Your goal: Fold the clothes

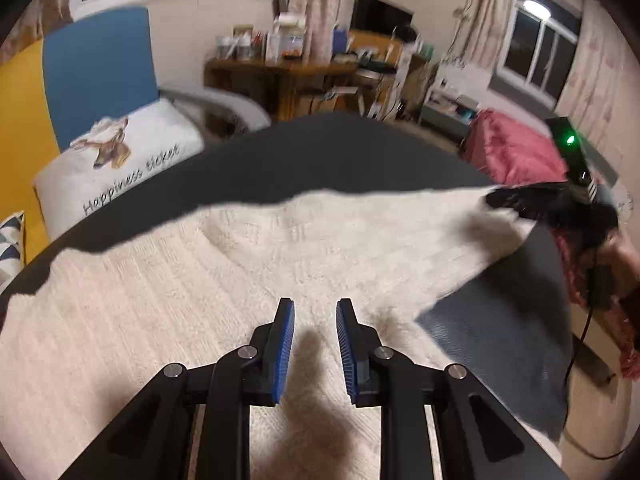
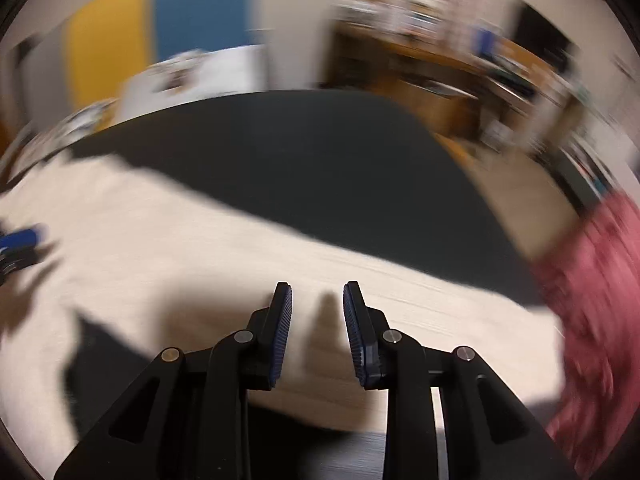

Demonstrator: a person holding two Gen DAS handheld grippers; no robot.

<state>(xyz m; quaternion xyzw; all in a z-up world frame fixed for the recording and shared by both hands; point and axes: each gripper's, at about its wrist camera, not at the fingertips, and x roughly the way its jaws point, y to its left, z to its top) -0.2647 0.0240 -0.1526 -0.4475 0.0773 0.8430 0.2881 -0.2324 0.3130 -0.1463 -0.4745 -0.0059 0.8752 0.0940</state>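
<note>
A cream fluffy garment [image 1: 248, 272] lies spread across a dark grey bed [image 1: 320, 152]. My left gripper [image 1: 315, 309] hovers over the garment's near middle, its blue pads apart with nothing between them. My right gripper [image 1: 520, 200] shows as a dark blur at the garment's far right corner. In the right wrist view, which is smeared by motion, my right gripper [image 2: 318, 287] stands over the garment [image 2: 200, 264] with a gap between its pads and no cloth in it. At that view's left edge is a finger of my left gripper [image 2: 20, 238].
A white printed pillow [image 1: 120, 160] leans on a blue and yellow headboard [image 1: 96, 68] at the back left. A cluttered wooden desk [image 1: 288, 76] stands beyond the bed. A pink blanket [image 1: 516, 152] lies at the right, near a red patterned sleeve [image 1: 576, 276].
</note>
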